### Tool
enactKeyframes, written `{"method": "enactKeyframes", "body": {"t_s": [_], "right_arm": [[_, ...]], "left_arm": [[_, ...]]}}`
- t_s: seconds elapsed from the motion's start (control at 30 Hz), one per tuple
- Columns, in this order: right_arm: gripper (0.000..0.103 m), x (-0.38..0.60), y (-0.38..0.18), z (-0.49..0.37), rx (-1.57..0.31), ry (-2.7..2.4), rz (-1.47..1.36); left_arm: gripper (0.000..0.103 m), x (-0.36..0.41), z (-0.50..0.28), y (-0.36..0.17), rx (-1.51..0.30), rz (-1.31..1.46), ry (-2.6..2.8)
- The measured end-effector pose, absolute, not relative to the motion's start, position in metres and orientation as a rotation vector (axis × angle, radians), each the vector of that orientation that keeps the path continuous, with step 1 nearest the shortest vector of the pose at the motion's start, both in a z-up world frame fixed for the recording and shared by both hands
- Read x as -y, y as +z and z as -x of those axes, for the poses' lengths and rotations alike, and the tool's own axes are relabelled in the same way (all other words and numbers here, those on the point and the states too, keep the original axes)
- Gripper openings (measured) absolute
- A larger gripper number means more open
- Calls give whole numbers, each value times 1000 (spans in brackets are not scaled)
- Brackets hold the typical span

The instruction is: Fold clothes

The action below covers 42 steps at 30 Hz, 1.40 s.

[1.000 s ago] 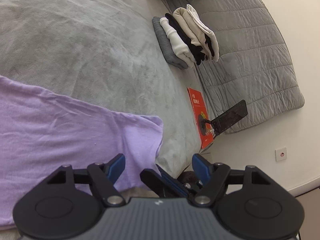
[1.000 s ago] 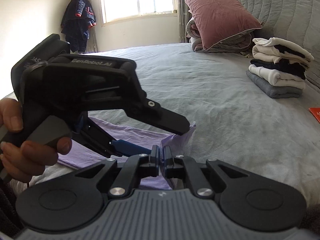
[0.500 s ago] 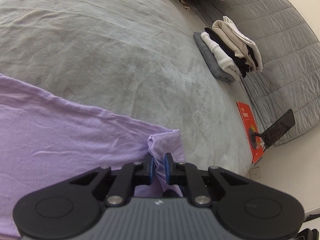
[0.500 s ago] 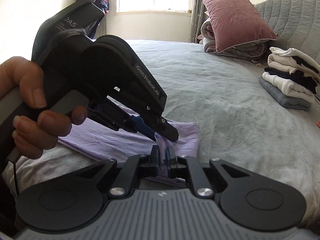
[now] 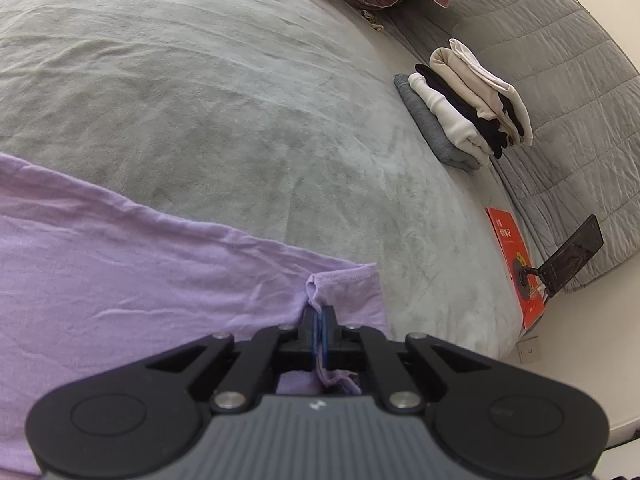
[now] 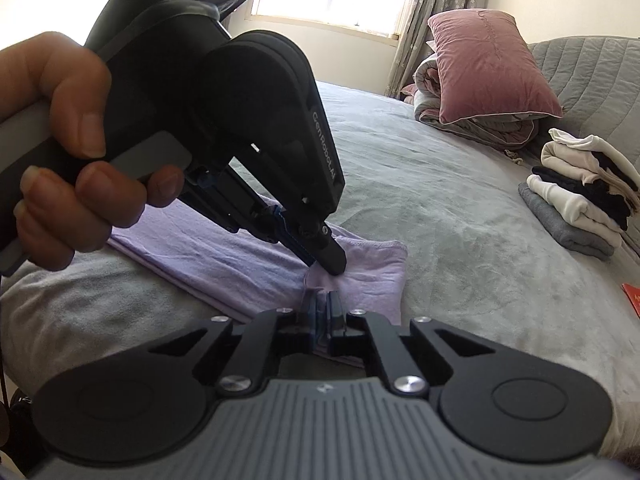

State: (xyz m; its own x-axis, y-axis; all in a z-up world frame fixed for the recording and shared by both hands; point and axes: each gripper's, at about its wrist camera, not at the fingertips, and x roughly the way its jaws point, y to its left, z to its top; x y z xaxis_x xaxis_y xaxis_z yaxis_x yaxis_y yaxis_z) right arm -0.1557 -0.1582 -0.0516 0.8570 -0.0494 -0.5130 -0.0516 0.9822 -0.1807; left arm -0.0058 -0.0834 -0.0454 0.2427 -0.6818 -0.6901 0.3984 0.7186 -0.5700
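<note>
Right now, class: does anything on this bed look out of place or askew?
Mostly tidy. One oddity: a red booklet lies at the bed's edge beside the folded clothes stack, and it is not clothing. The purple garment is bunched at its corner.

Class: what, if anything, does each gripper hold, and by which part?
Both the left gripper and right gripper pinch the purple garment at its near corner.

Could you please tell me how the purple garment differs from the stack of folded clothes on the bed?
The purple garment is one piece, spread flat near the bed's edge; the stack of folded clothes is several pieces piled up, farther off. The garment is pinched by the left gripper and the right gripper; the stack is untouched. Both rest on the grey bedspread.
</note>
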Motion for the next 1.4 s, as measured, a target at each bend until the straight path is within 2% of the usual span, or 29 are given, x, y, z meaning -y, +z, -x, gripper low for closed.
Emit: {"method": "enactKeyframes", "body": {"t_s": [0.2,0.43,0.93,1.4], "right_arm": [[2,167,-36,146,-564,75,-83],[2,143,-25,122,-564,192,-268],[2,52,-18,66,-585,371,-315],[2,-30,-14,17,-643,508,-441]], "left_arm": [[1,69,6,-33,-1009,231,-750],[1,22,-11,-12,-956,231,-723],[1,-74,-28,2,-884,136,-503],[1,-161,-62,18,-928,71,-345]]}}
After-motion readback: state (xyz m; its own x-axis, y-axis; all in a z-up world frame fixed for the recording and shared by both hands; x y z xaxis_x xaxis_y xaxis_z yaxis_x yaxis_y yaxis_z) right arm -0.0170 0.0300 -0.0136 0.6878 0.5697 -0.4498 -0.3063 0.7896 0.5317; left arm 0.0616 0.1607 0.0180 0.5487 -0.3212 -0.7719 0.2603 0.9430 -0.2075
